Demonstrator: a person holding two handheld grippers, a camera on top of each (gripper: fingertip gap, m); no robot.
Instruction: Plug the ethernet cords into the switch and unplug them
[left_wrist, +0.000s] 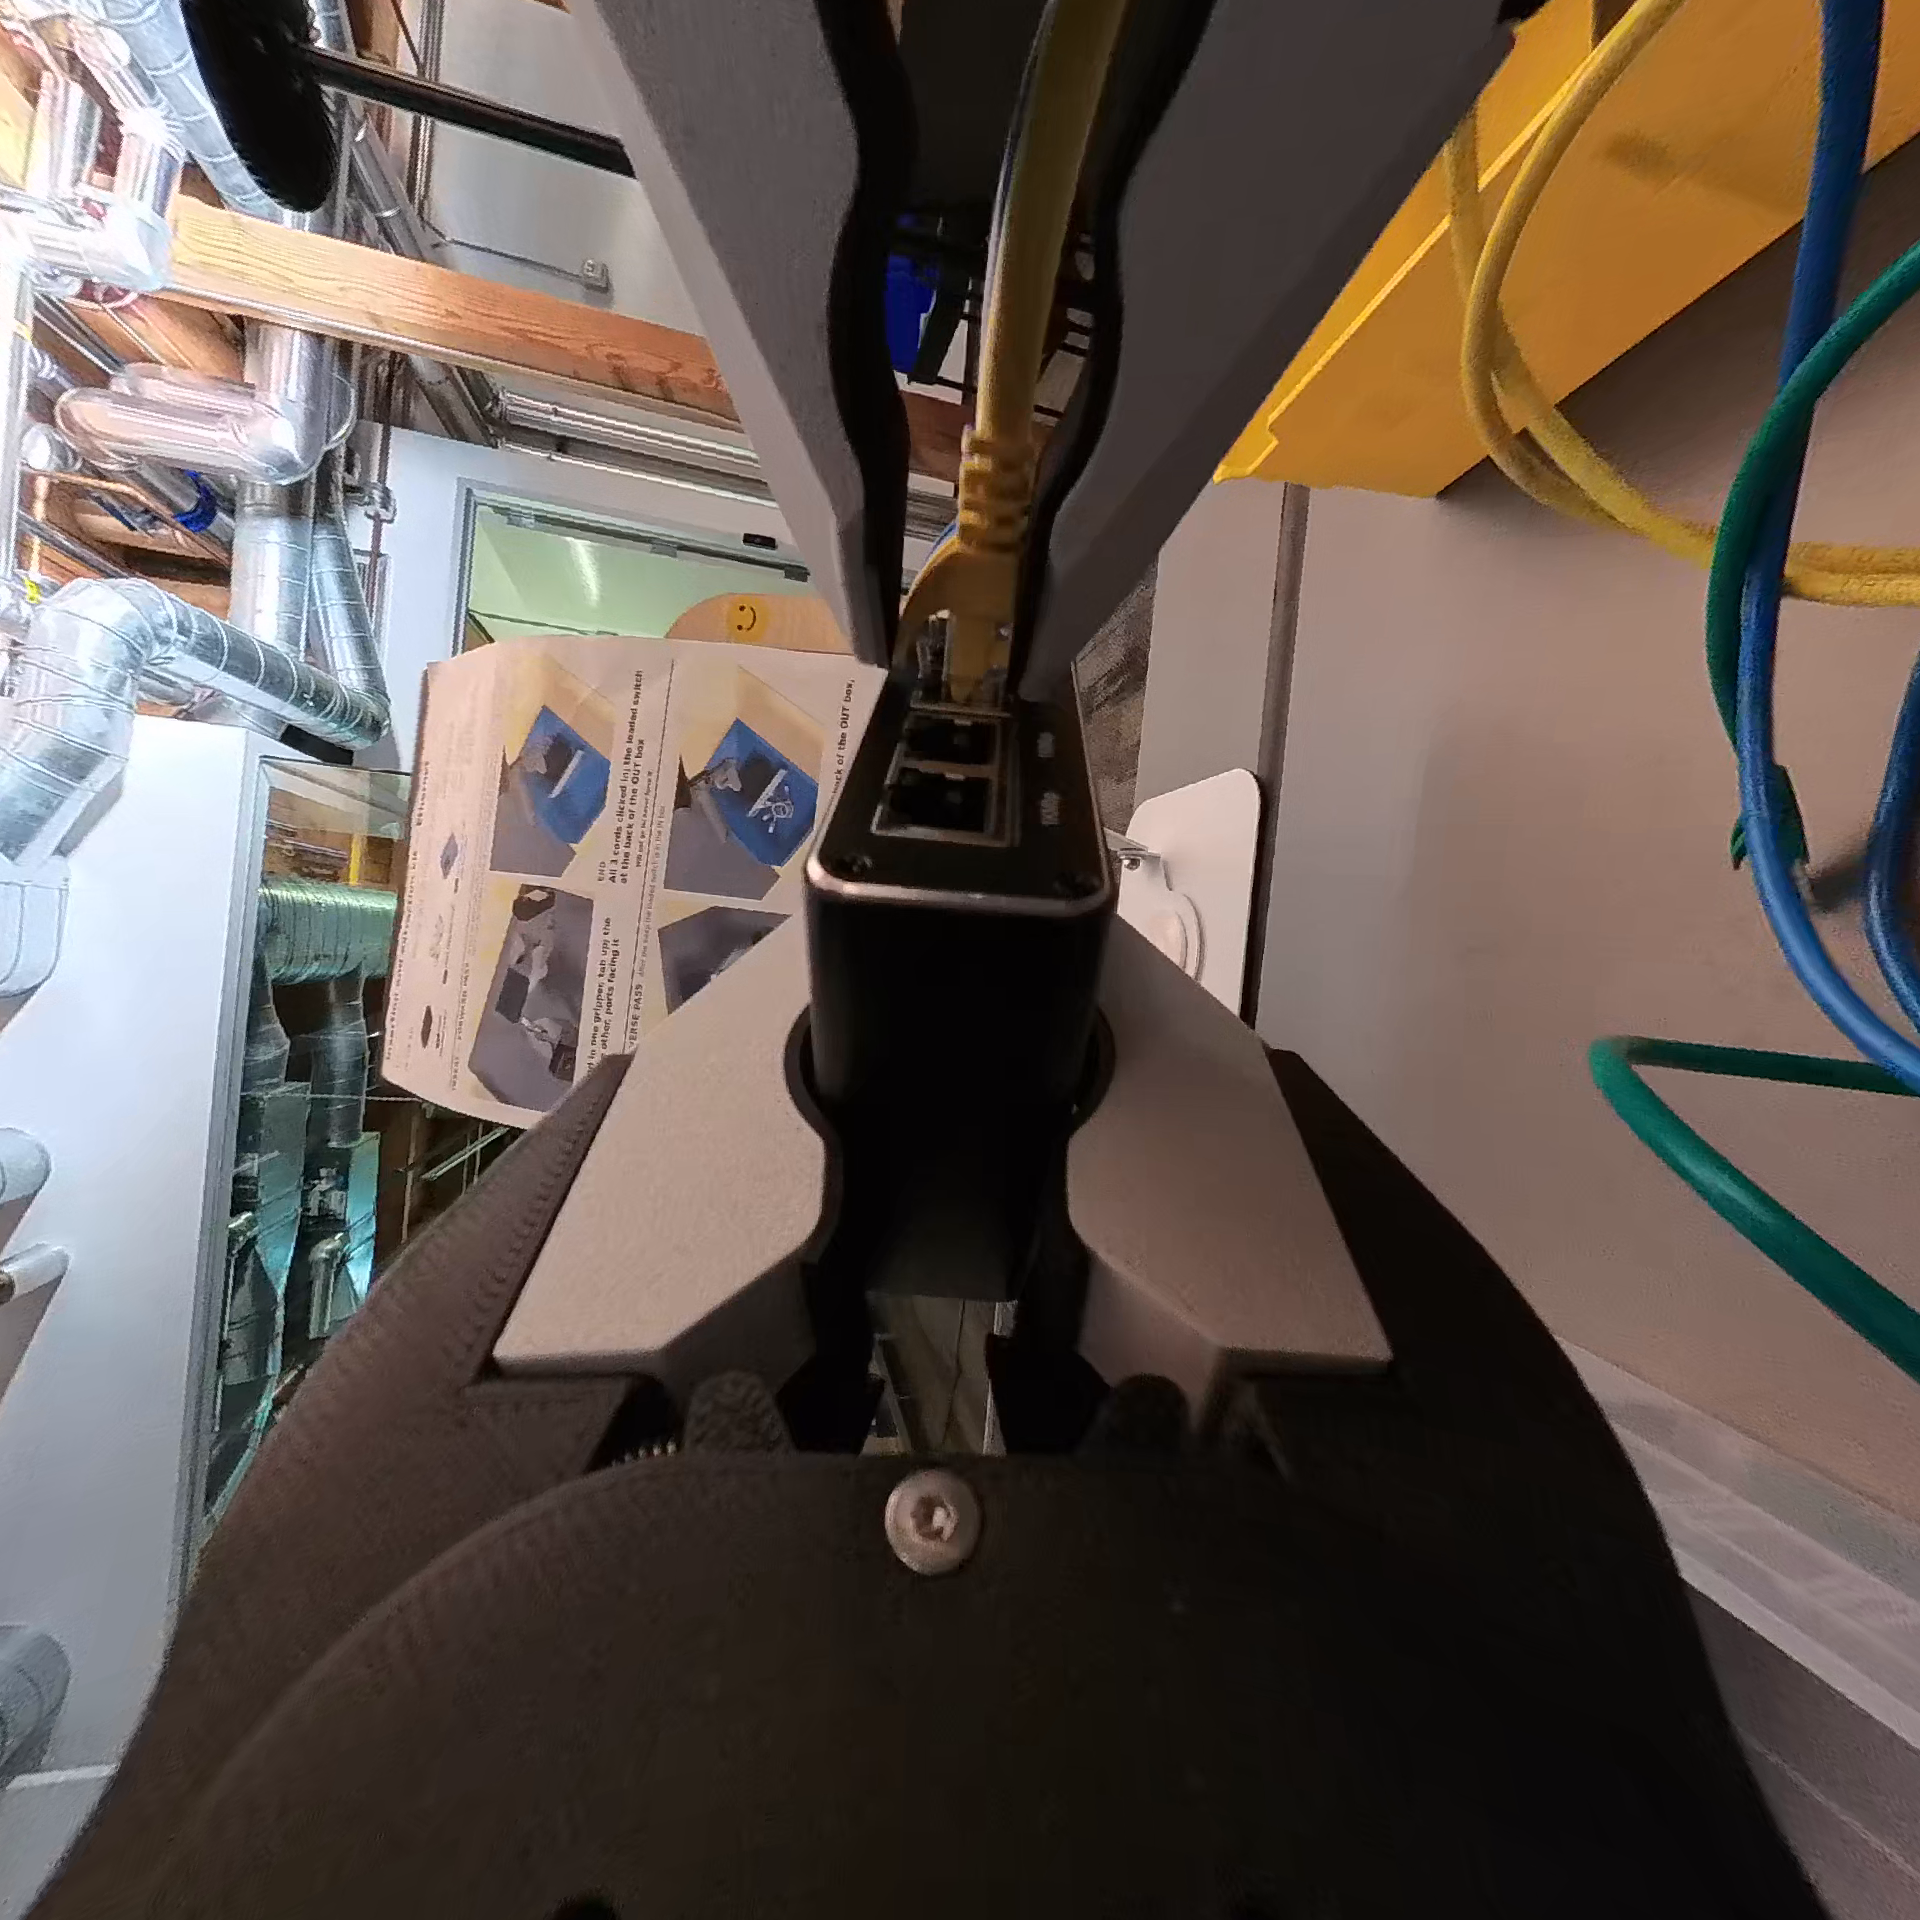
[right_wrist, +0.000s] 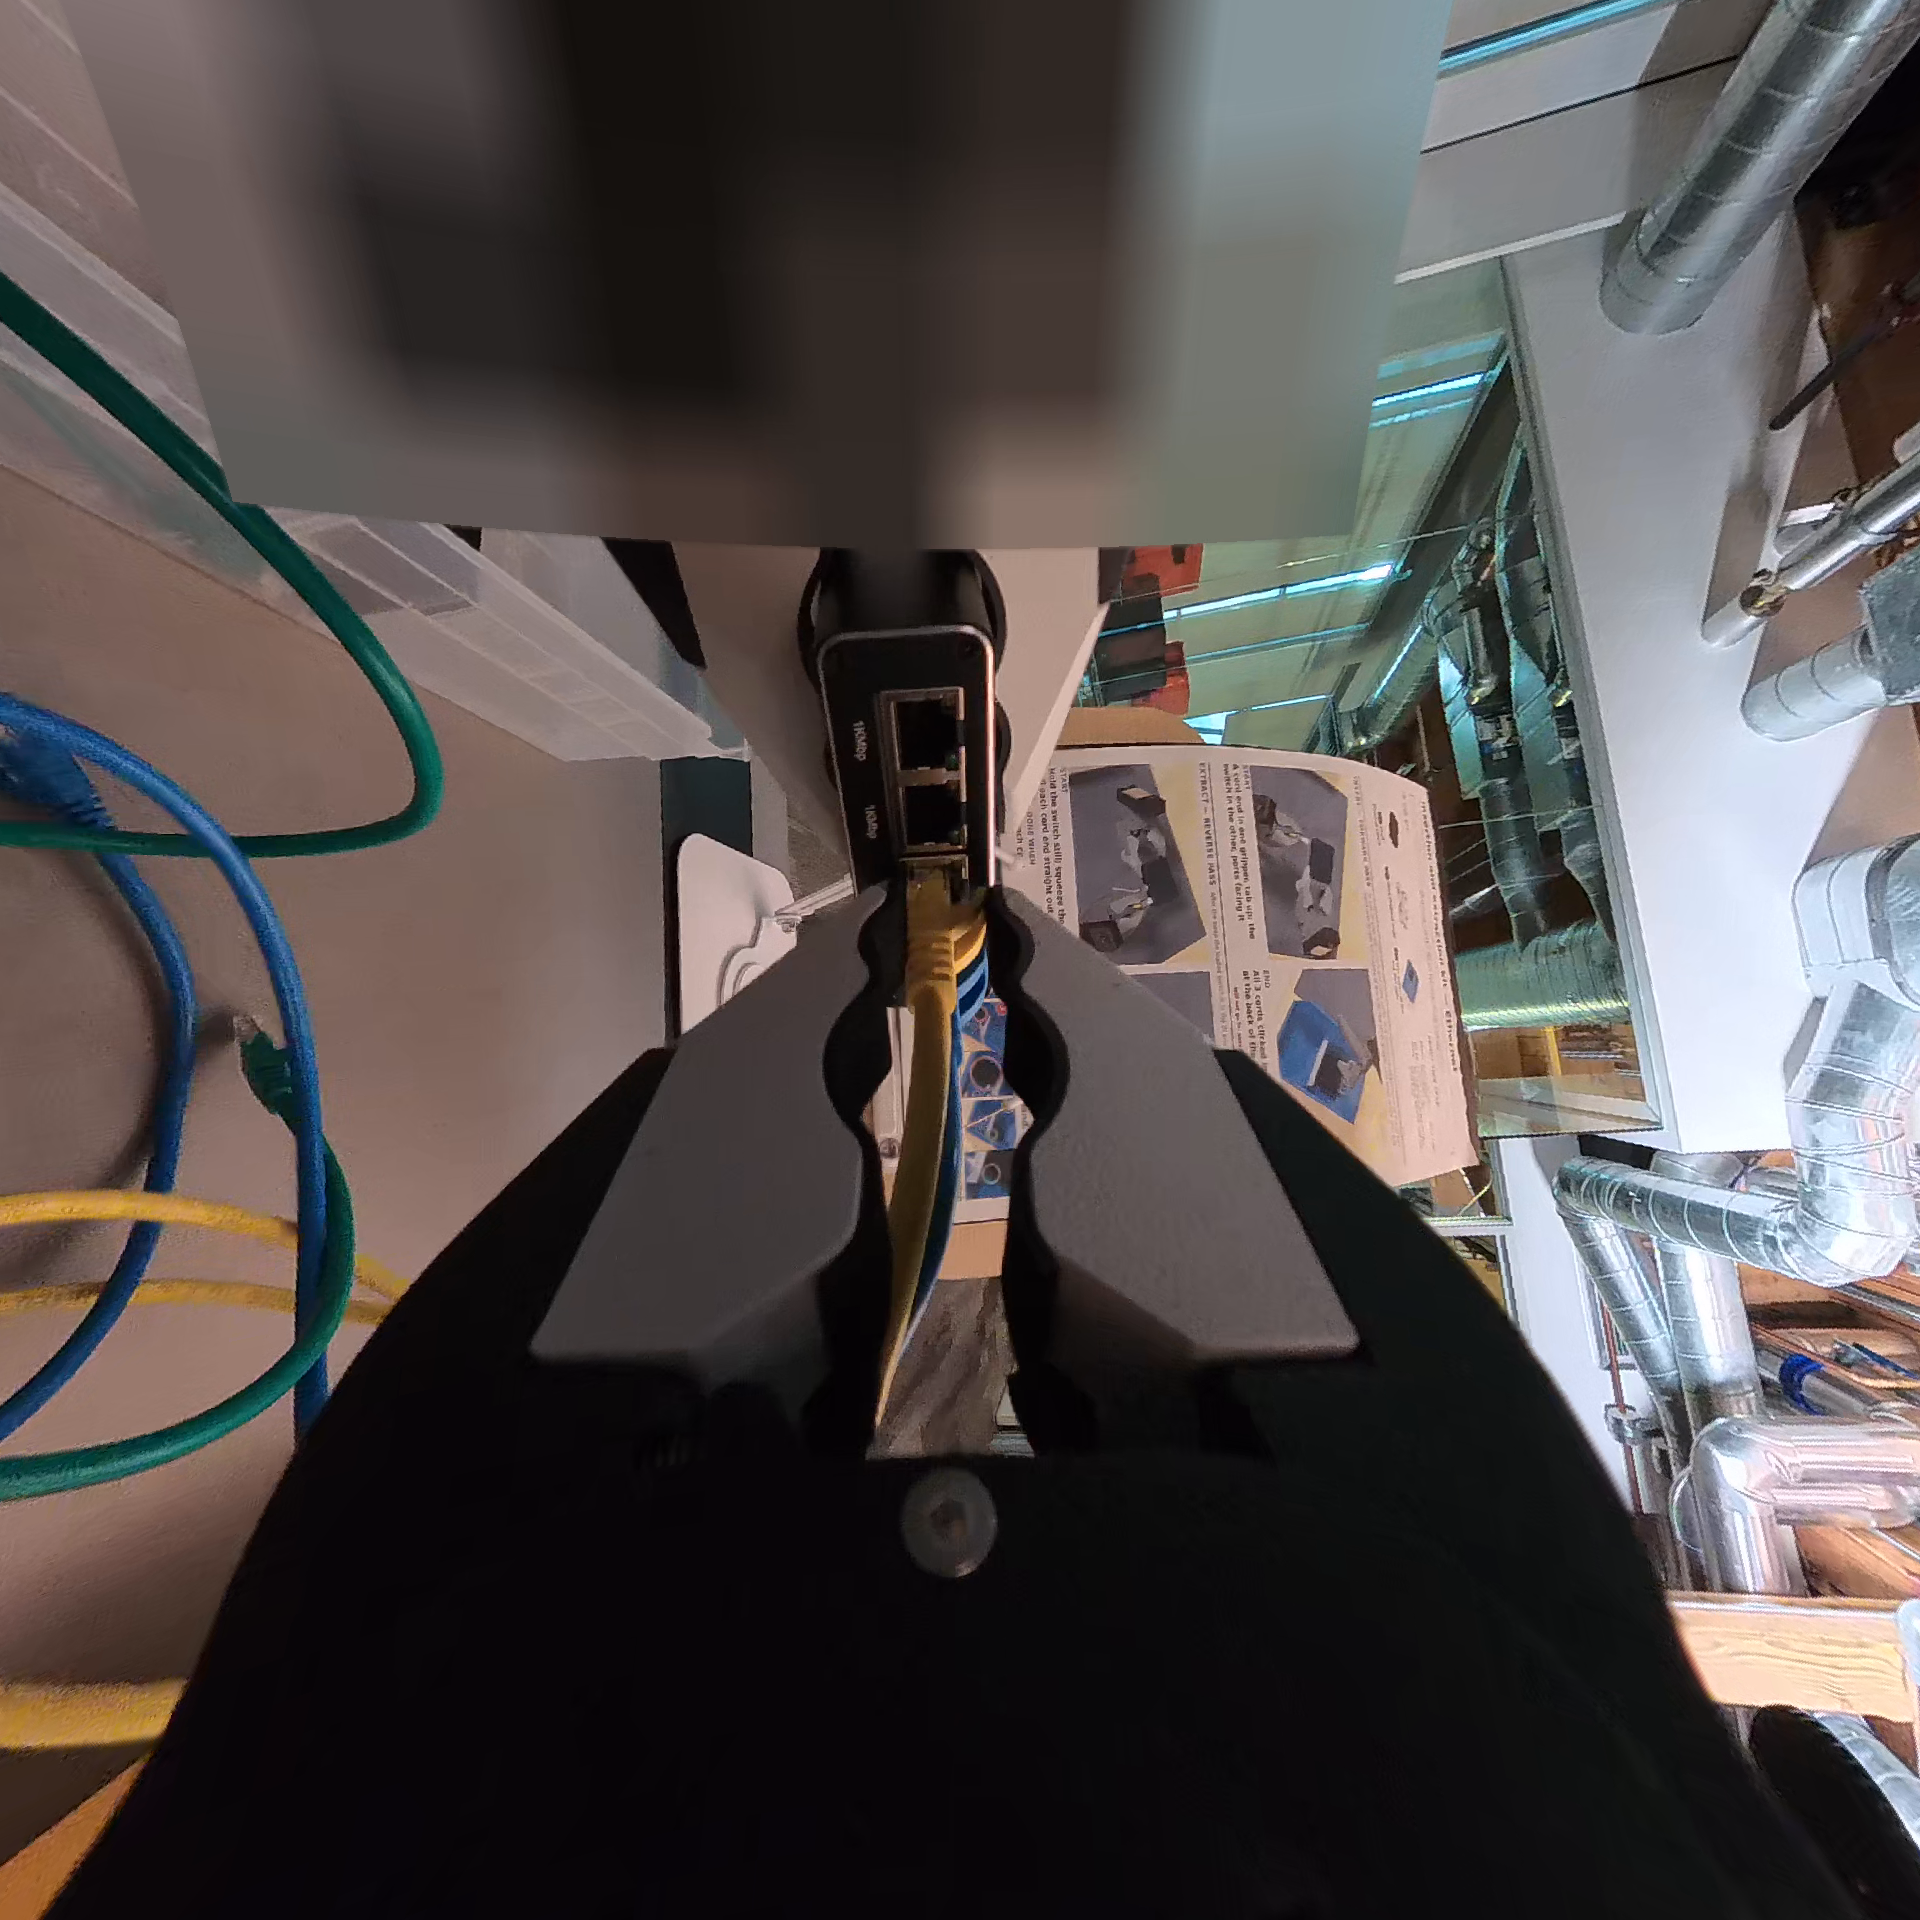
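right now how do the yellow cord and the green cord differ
The yellow cord has its plug at a port of the black switch, pinched by the right gripper; the green cord has its plug free on the table, ungripped. The yellow runs straight between the gripper's fingers; the green lies in loose loops. Both have same-coloured boots on their plugs.

black claw (right_wrist: 935, 914) bodies, grey scalloped fingers (right_wrist: 1132, 1174), one silver screw (left_wrist: 932, 1523).
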